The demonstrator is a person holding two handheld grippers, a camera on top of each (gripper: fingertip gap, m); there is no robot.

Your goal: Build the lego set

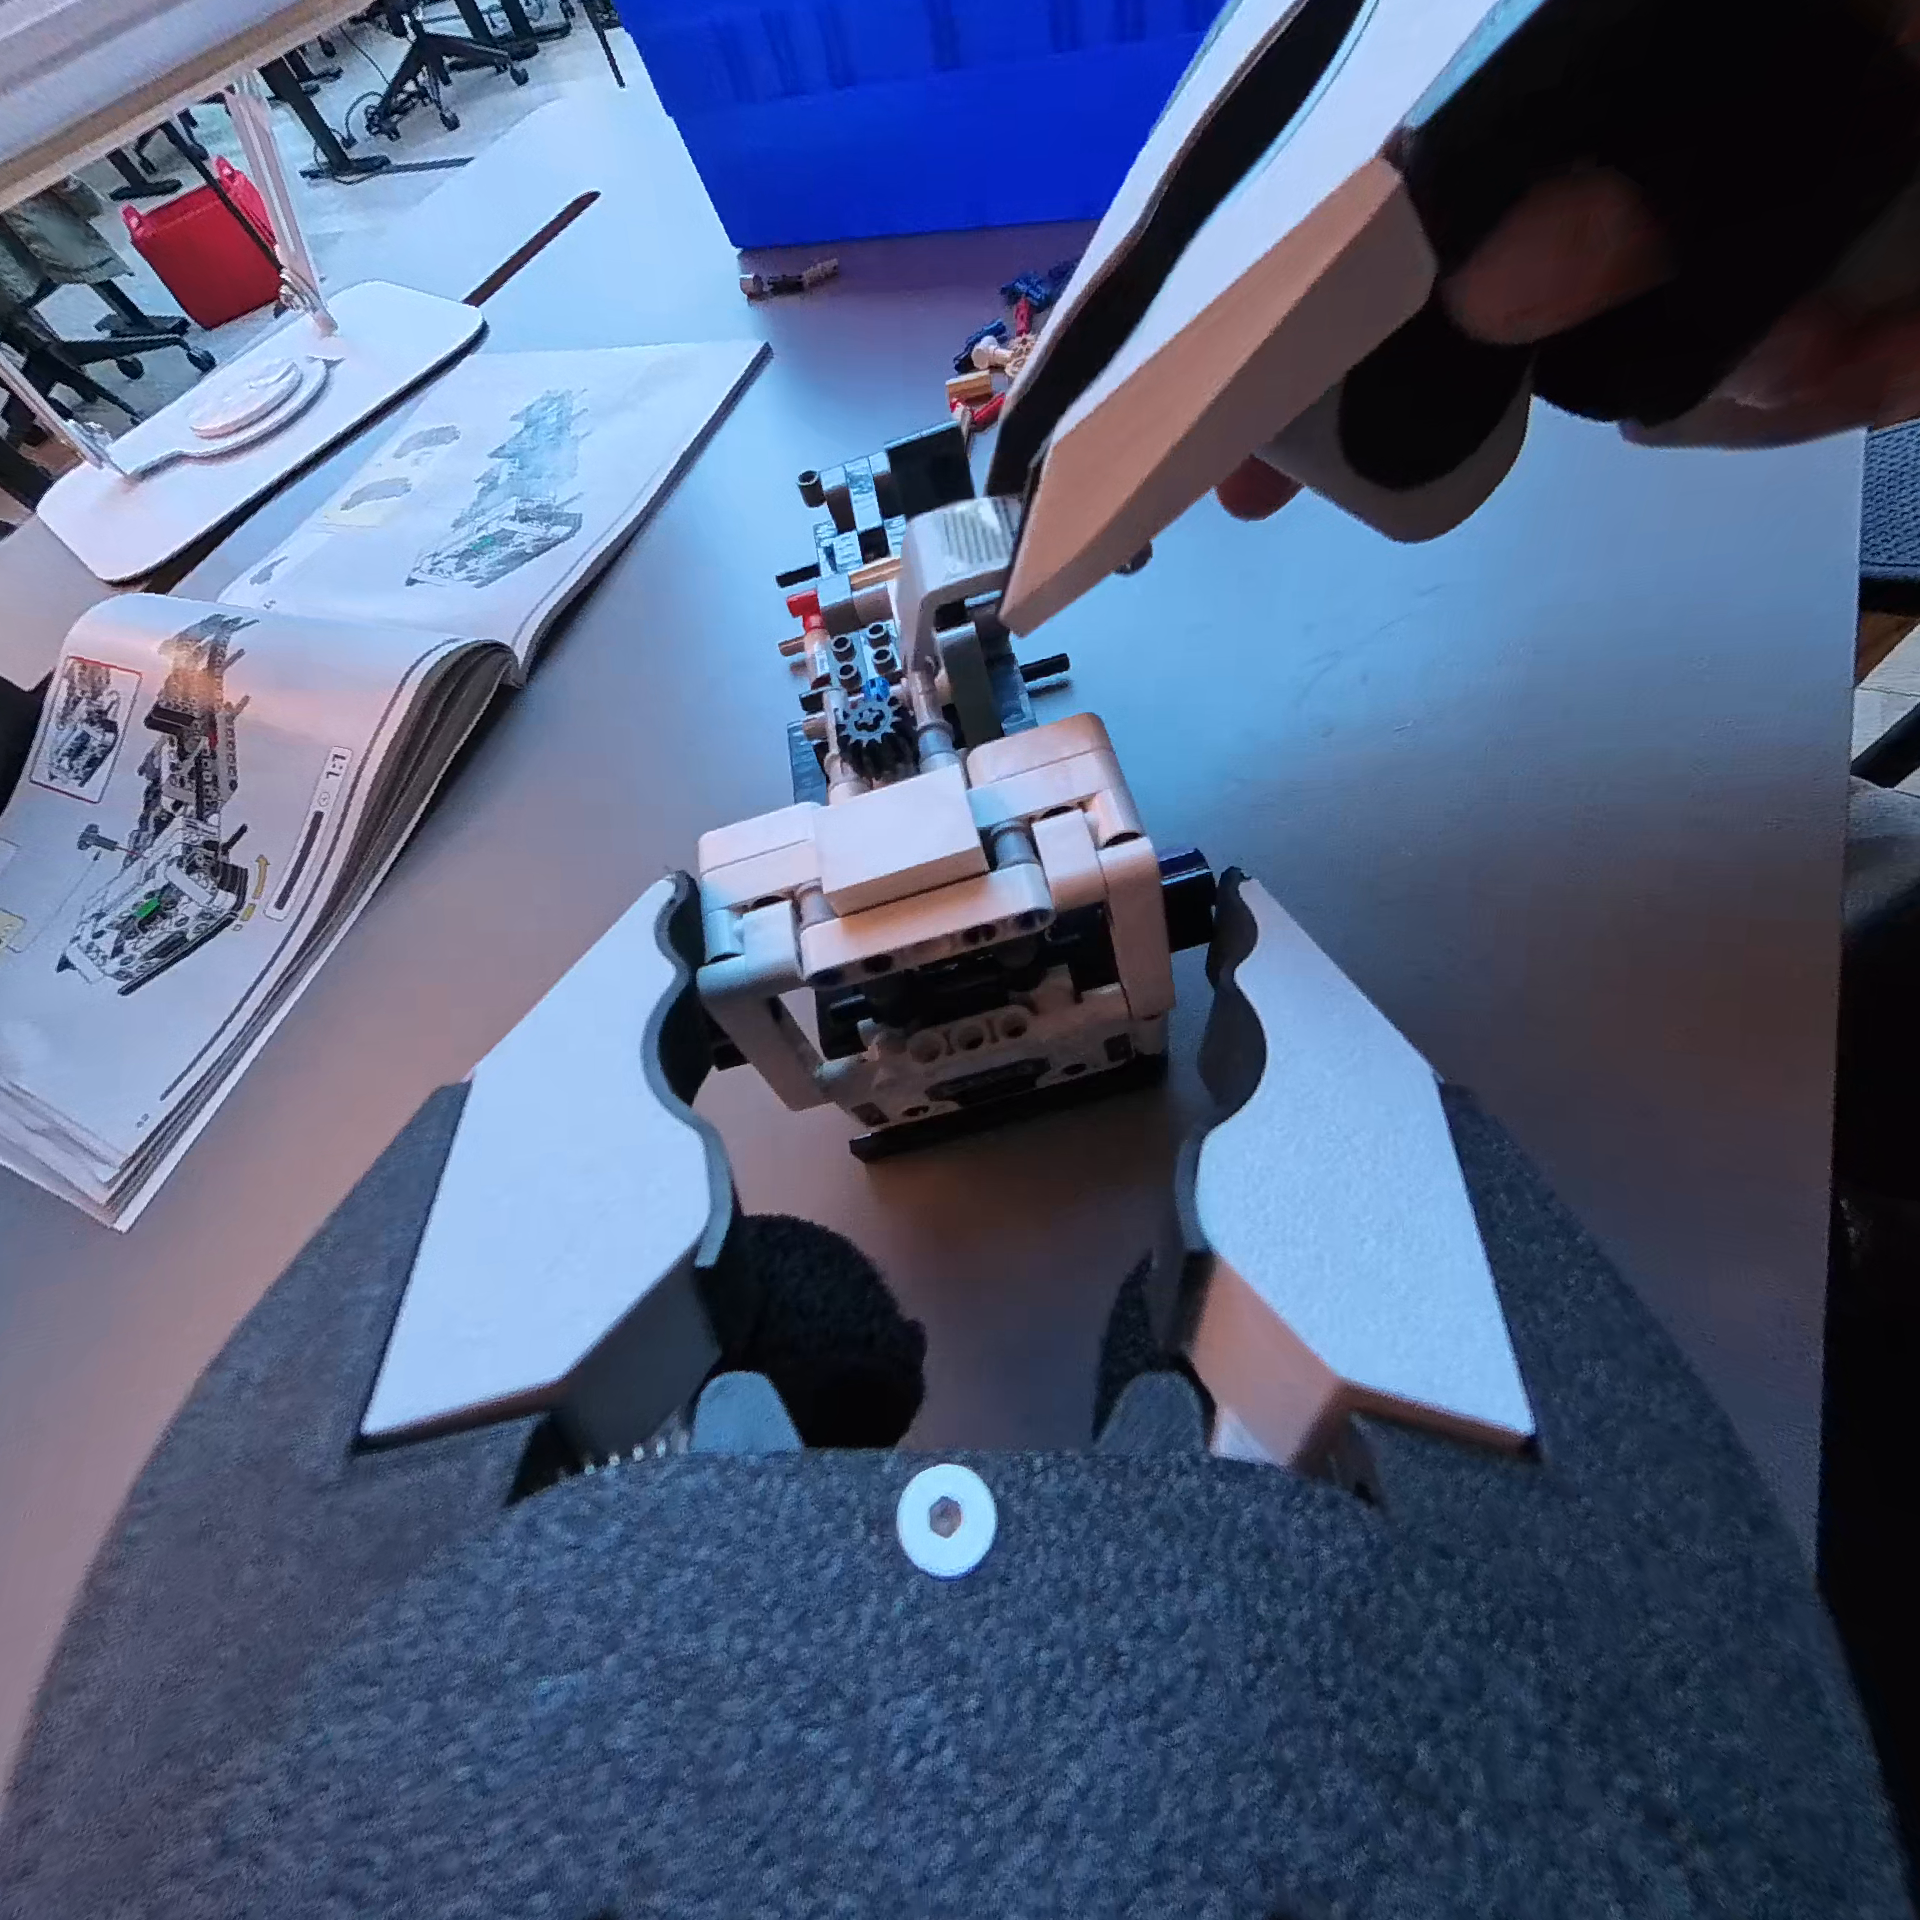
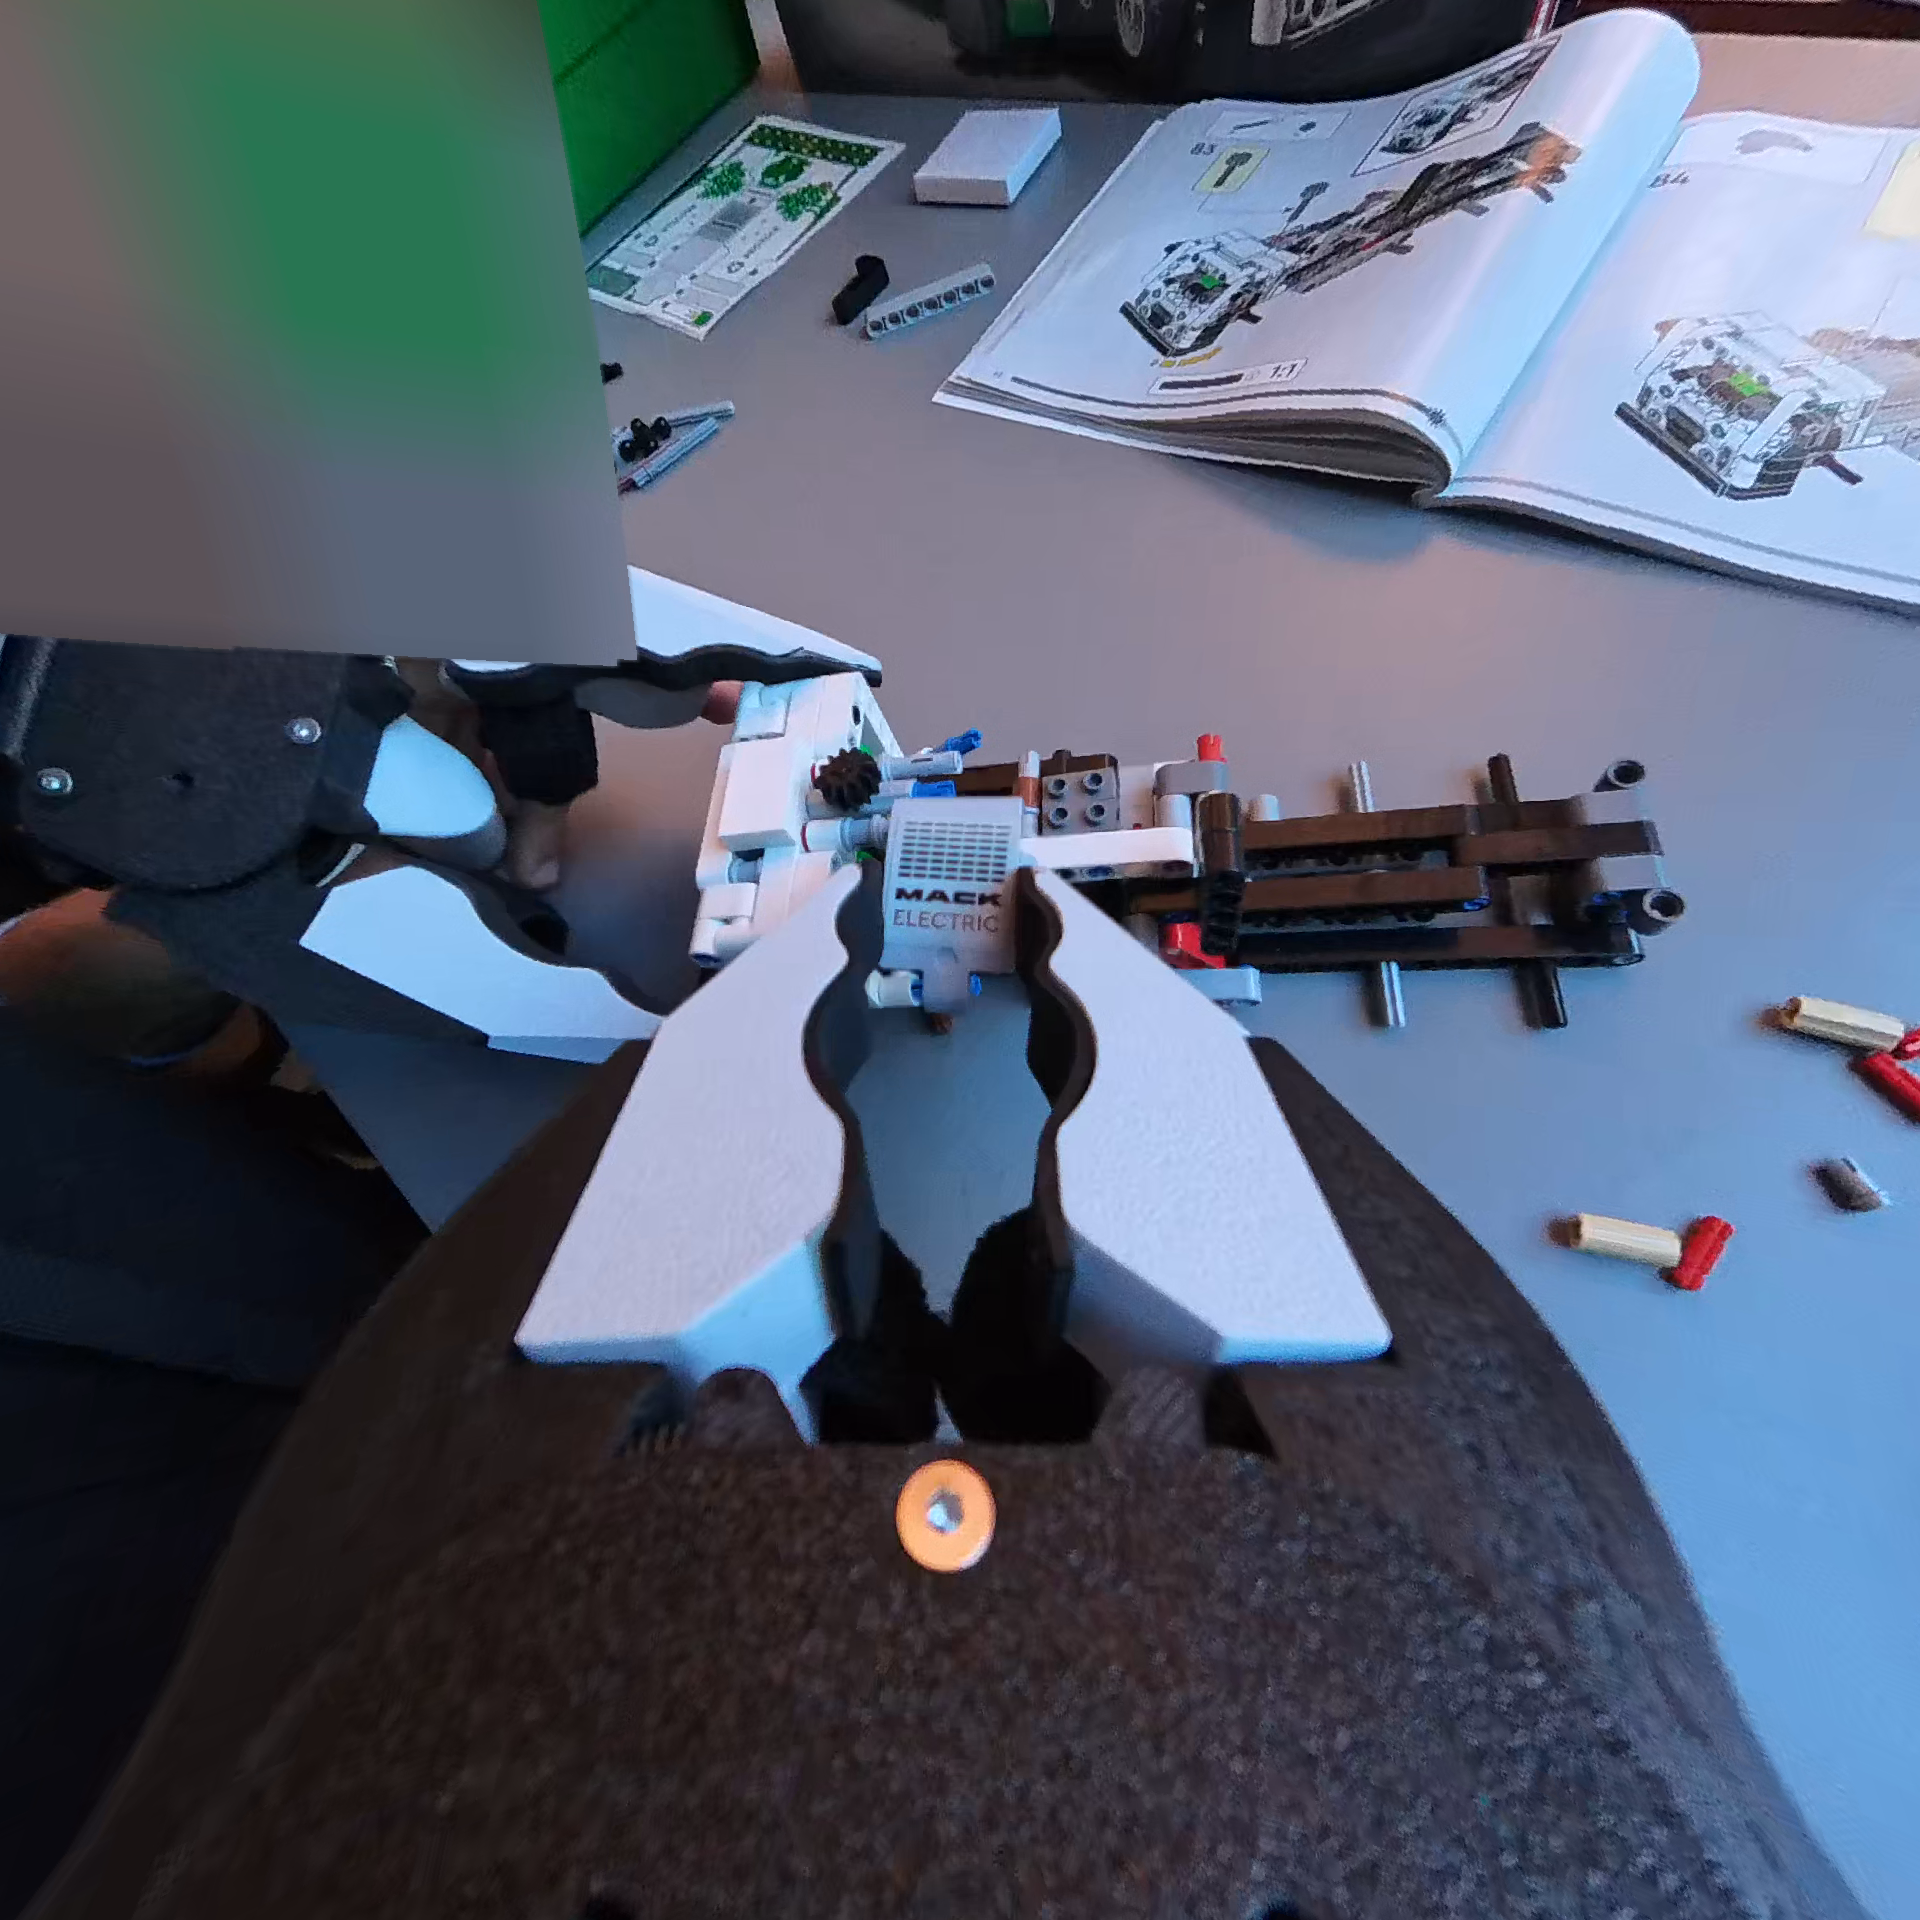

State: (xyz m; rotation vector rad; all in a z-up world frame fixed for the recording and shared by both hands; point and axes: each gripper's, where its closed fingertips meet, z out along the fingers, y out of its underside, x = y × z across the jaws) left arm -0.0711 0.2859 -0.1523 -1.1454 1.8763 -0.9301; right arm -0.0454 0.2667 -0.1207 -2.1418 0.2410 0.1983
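A part-built lego truck [image 1: 925, 862] lies lengthwise on the dark table, its white cab towards me and its long black chassis [image 2: 1351, 862] behind. My left gripper [image 1: 951, 904] has one finger on each side of the cab and grips it; it also shows in the right wrist view [image 2: 758, 847]. My right gripper [image 2: 943, 888] is shut on a white printed panel [image 2: 951, 831] just behind the cab, next to a black gear [image 2: 844, 777]. In the left wrist view the right gripper [image 1: 1008, 556] comes down from the upper right onto that panel [image 1: 961, 540].
An open instruction book [image 1: 208, 831] [image 2: 1455, 312] lies to the truck's side. A blue bin [image 1: 914, 114] stands at the back. Loose red and tan pins [image 2: 1642, 1247] [image 1: 987, 353], a grey beam [image 2: 930, 301], a sticker sheet [image 2: 727, 218] and a white stand base [image 1: 260, 416] are on the table. Spacing between my two grippers at the tips: around 5 centimetres.
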